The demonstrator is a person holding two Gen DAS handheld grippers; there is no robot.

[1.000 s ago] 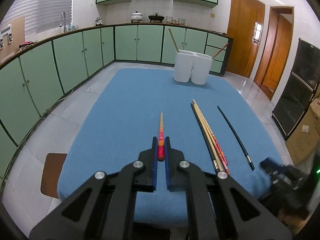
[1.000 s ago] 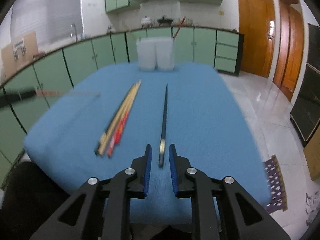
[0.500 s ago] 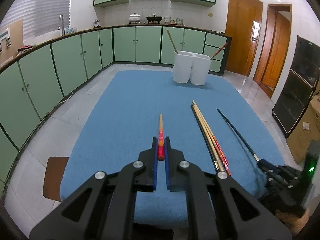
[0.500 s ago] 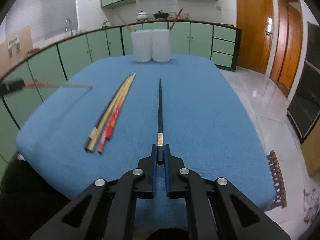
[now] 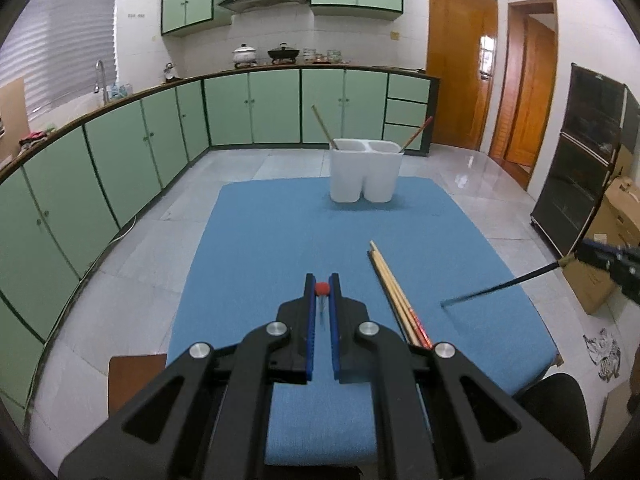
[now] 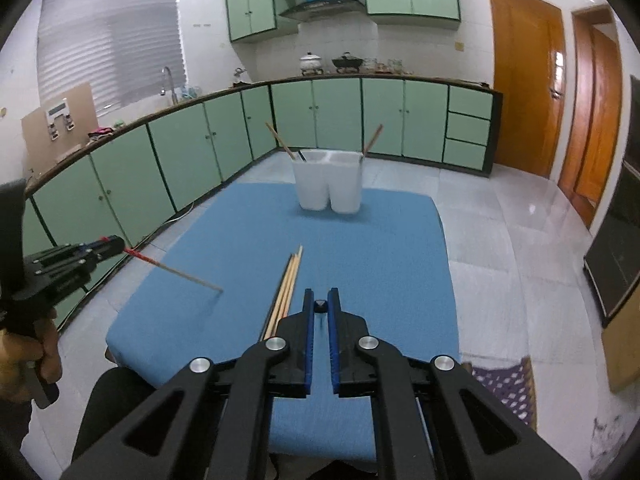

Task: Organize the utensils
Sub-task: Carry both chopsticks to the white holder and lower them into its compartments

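The left gripper (image 5: 322, 289) clamps a red-ended wooden chopstick (image 6: 176, 271) by its butt; the right gripper (image 6: 320, 306) pinches a slim black chopstick (image 5: 500, 285), both clear of the blue mat (image 5: 280, 240), tips sagging, presumably bound for the white twin-cup holder (image 5: 365, 175).

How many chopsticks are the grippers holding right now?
2: a red-ended chopstick in the left gripper, a black chopstick in the right gripper. None seems hidden.
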